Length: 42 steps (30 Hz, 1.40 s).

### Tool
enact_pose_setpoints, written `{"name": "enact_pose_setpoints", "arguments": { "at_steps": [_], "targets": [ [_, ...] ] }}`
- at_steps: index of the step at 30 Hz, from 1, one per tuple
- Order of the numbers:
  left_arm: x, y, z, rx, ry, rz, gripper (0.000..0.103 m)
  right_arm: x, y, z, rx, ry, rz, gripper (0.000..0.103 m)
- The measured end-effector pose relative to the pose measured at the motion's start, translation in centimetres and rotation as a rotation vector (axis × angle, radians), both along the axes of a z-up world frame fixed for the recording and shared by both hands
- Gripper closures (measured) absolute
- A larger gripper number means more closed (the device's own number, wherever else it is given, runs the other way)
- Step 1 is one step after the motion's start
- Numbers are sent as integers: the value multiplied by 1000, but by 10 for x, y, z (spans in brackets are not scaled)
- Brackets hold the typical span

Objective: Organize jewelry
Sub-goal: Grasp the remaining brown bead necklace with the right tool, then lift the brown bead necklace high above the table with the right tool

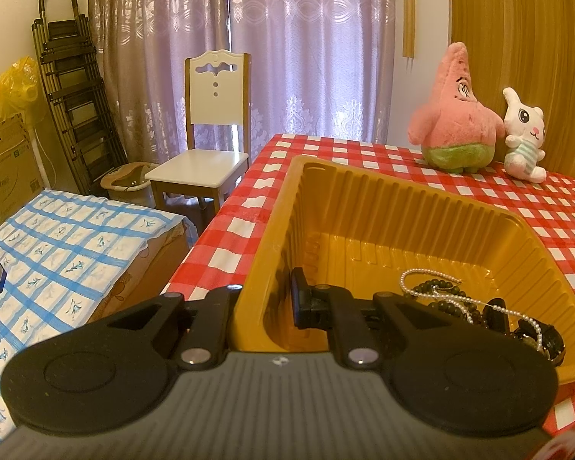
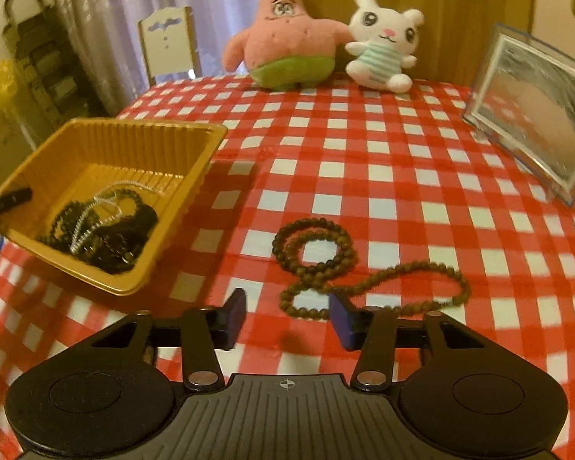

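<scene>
Beads (image 2: 368, 268) lie looped near the tabletop's (image 2: 402, 145) front edge — light, limp, best pinched at one strand. Right claw (image 2: 287, 316) hovers released; left claw (image 1: 264, 299) clenched on tray (image 1: 364, 199) wall.

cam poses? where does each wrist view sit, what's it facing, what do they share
Left wrist: on the left gripper, clamped on the yellow tray wall, facing chair and curtains.
Right wrist: on the right gripper, jaws apart, low over the brown bead necklace, facing the plush toys.
Shared: tray, pink plush, white bunny, checked tablecloth.
</scene>
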<state>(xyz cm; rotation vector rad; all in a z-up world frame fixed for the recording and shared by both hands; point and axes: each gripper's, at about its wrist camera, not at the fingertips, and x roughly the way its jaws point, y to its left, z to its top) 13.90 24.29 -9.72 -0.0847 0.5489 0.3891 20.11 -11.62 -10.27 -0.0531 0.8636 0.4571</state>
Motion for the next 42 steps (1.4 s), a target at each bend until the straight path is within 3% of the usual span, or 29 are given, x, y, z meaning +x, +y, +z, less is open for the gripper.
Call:
{"name": "enact_pose_setpoints", "arguments": {
  "at_steps": [10,16,18,23,26,35,42],
  "targets": [
    [1,1,0,0,2,0,91,25,27,-24,-127,-75,115,82],
    [1,1,0,0,2,0,91,32,37,-38,-217,-101,157,84],
    [1,1,0,0,1,0,91,30,38,-40,-245,-130,171,91],
    [1,1,0,0,4,0,90,26,32,-38,-247,-145,169,96],
    [0,2,-1,4,3,-2,90,24,20,-27,-178,-130,116,97],
    [0,4,-2,11,2,-8,91,25,-46,38,165,-78,-101,97],
    [1,3,0,12,3,-8,91,14,-77,94,282,-126,-157,97]
  ]
}}
